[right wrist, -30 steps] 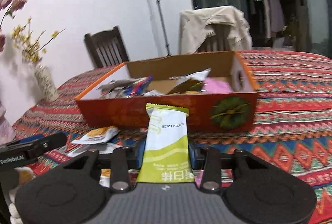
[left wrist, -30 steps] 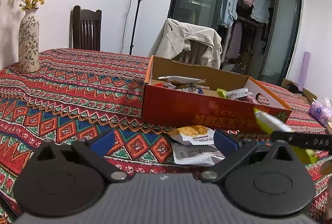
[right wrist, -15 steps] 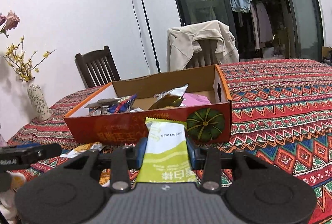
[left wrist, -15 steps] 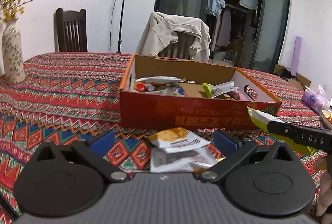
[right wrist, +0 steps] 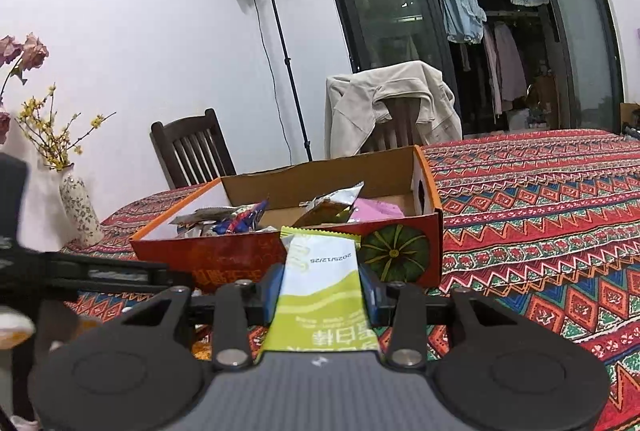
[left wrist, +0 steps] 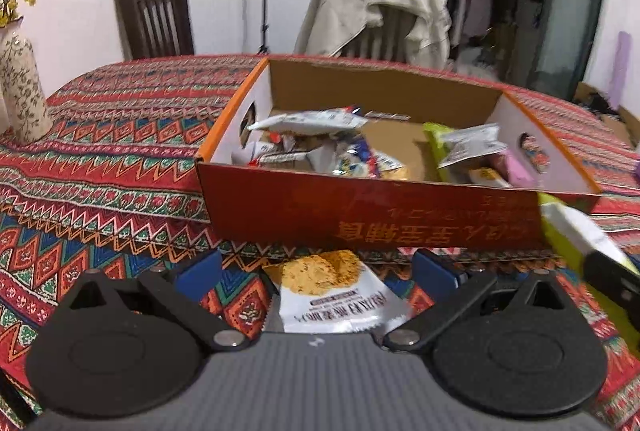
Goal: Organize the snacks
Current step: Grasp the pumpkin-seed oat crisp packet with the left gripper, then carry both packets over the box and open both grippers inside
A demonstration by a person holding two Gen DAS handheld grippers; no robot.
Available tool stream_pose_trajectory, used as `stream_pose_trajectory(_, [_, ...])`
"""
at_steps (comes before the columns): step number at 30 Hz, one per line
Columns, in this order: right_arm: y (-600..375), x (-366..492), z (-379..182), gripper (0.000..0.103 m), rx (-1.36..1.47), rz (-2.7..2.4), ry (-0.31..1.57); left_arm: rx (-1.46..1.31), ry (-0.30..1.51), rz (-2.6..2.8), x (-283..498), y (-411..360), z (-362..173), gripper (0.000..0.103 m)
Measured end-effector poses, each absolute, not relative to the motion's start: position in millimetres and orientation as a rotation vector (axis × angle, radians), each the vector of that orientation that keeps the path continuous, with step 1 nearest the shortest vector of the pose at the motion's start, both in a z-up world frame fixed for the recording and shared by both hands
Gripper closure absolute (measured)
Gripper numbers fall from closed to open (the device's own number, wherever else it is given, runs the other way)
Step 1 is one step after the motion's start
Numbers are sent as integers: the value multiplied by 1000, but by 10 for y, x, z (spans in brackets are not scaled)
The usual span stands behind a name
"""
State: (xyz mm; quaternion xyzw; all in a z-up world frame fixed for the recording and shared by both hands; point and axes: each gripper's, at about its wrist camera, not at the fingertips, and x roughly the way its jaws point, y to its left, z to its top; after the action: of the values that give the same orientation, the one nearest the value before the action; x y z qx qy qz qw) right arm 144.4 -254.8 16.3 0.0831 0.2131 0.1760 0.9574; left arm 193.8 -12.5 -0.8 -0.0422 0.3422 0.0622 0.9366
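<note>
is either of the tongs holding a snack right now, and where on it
The right tongs pinch the green-and-white snack packet across its middle, at both long edges. The left tongs are open, holding nothing.

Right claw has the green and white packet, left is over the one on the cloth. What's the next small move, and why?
Probably carry the right claw forward and up over the near wall of the box, then release. It is shut on the green and white packet, which sits short of the box, below its rim. The left claw is open around the orange and white packet on the tablecloth, so that pickup can follow.
</note>
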Motion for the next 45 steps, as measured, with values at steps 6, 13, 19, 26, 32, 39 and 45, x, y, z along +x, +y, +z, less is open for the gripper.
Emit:
stream_pose_trajectory(6, [-2553, 1432, 159, 64, 169, 360, 429, -109, 767, 143, 2070, -57, -122, 28])
stream_pose_trajectory(13, [-2541, 1428, 150, 64, 161, 352, 427, -155, 769, 109, 1991, 92, -166, 43])
stream_pose_trajectory(19, [-2523, 1417, 147, 64, 149, 347, 420, -153, 715, 98, 1812, 167, -104, 44])
stream_pose_trajectory(26, [-2494, 1406, 170, 64, 136, 344, 410, -151, 652, 60, 1602, 180, 50, 44])
stream_pose_trajectory(32, [-2493, 1345, 287, 64, 134, 349, 371, -108, 573, 7, 1444, 121, 267, 44])
stream_pose_trajectory(39, [-2440, 1404, 523, 64, 99, 332, 332, -89, 488, -37, 1456, -2, 565, 44])
stream_pose_trajectory(45, [-2397, 1584, 759, 64, 87, 315, 305, -87, 424, -61, 1592, -133, 790, 44])
